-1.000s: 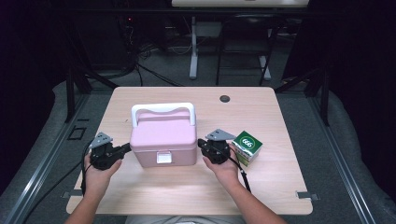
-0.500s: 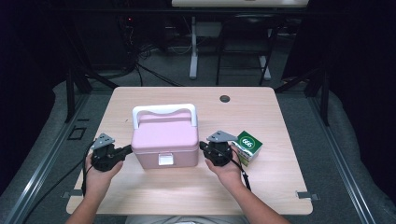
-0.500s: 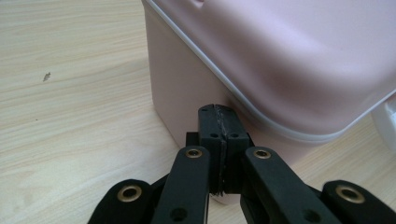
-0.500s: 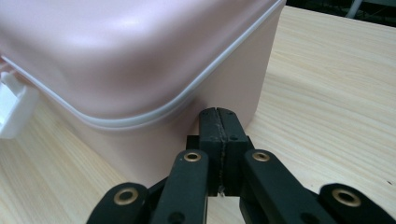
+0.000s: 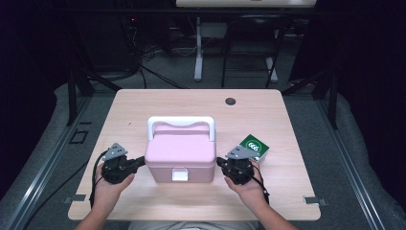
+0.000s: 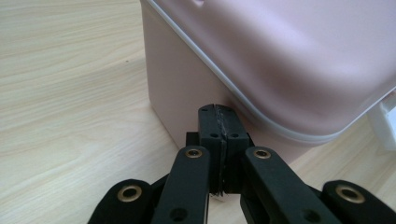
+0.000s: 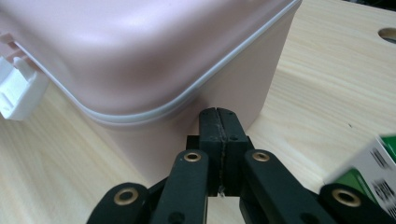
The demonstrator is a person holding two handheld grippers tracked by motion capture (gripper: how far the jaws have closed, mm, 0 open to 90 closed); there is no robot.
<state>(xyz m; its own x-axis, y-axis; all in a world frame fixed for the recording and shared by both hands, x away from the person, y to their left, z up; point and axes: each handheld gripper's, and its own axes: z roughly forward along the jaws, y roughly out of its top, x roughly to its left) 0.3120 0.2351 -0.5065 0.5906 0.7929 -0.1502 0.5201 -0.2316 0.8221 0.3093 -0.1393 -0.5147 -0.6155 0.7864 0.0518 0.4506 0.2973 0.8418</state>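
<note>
Both tools are on the pink box now, one at each end. The left tool (image 5: 139,163) has its jaws pressed flat together with nothing between them, and in the left gripper view (image 6: 218,122) those closed tips sit right against the lower wall of the pink box (image 5: 181,153), just under the pale seam where lid meets body. The right tool (image 5: 221,163) mirrors it: jaws fully closed, empty, and in the right gripper view (image 7: 218,123) the tips are hard up against the box's other end wall, again below the seam.

What has changed: compared with a second ago, the box sits closer to the person's edge of the bench (image 5: 143,211), and both hands have come back with it, squeezing it between the two closed tips. So it is a two-sided push-and-drag, not a grasp by either tool. The box lies directly ahead of each tool, its white handle (image 5: 181,122) on the far side and its white latch (image 5: 180,175) facing the person, off to the side of each tool.

The green carton (image 5: 254,146) lies just behind and outside the right tool, close to the hand; it looks untouched.

My read: the box is being brought within easy reach, likely so the latch can be worked next. The pinch depends on even pressure; if one tip slips, the box could swivel.
</note>
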